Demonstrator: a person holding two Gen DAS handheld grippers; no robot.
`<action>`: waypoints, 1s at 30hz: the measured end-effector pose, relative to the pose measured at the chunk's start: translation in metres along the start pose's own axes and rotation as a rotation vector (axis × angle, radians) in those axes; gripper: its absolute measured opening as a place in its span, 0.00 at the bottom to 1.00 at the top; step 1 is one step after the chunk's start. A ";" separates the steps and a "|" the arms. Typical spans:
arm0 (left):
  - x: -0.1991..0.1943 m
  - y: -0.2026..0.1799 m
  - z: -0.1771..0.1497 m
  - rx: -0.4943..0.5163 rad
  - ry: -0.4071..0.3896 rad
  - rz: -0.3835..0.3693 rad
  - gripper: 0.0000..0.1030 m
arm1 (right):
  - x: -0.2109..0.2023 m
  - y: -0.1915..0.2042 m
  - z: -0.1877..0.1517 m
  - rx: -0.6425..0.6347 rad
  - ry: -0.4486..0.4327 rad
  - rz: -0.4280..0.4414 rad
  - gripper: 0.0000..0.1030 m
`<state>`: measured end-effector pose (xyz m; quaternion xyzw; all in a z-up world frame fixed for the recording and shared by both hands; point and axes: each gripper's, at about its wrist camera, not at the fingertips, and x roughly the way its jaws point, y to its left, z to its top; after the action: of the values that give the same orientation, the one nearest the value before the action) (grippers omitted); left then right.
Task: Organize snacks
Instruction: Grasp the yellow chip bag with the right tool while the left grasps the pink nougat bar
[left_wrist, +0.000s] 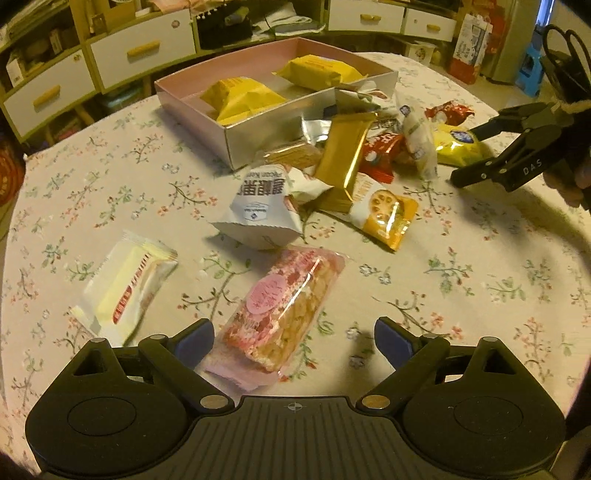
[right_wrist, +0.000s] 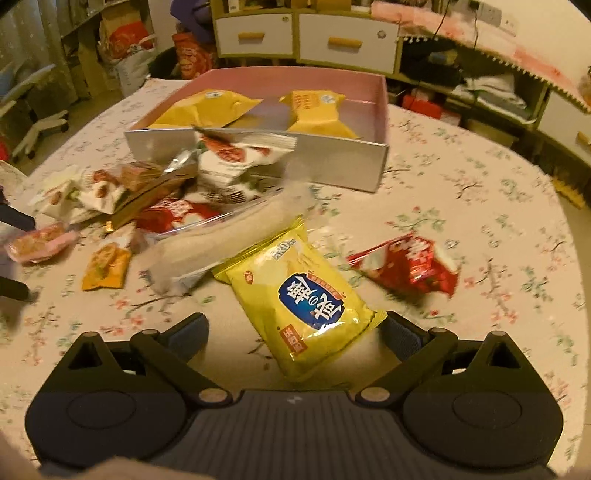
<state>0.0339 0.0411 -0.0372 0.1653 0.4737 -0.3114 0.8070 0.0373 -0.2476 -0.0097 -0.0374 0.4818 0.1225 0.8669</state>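
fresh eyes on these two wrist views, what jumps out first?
A jumbled heap of snack packets on the floral tablecloth, beside a pink box already holding yellow packs. Each open gripper straddles one packet: left gripper a pink rice cracker, right gripper a yellow bag.

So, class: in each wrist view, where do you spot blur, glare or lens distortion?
Left wrist view: fisheye bends the table edge; glare on the gold foil packet; dim, warm light. Right wrist view: motion blur smears the long white packet and the red packet; the yellow packet stays sharp.
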 end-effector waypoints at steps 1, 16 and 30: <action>-0.001 -0.001 0.000 -0.003 0.001 -0.006 0.91 | -0.002 0.002 -0.001 0.001 0.002 0.012 0.97; -0.009 -0.034 0.005 0.039 -0.010 -0.085 0.91 | -0.027 0.067 -0.012 -0.121 0.088 0.209 0.94; 0.012 -0.017 0.016 -0.135 0.019 0.058 0.60 | -0.018 0.058 -0.001 -0.054 0.067 0.087 0.78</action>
<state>0.0376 0.0152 -0.0397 0.1272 0.4963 -0.2539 0.8204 0.0132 -0.1946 0.0085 -0.0441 0.5082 0.1719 0.8427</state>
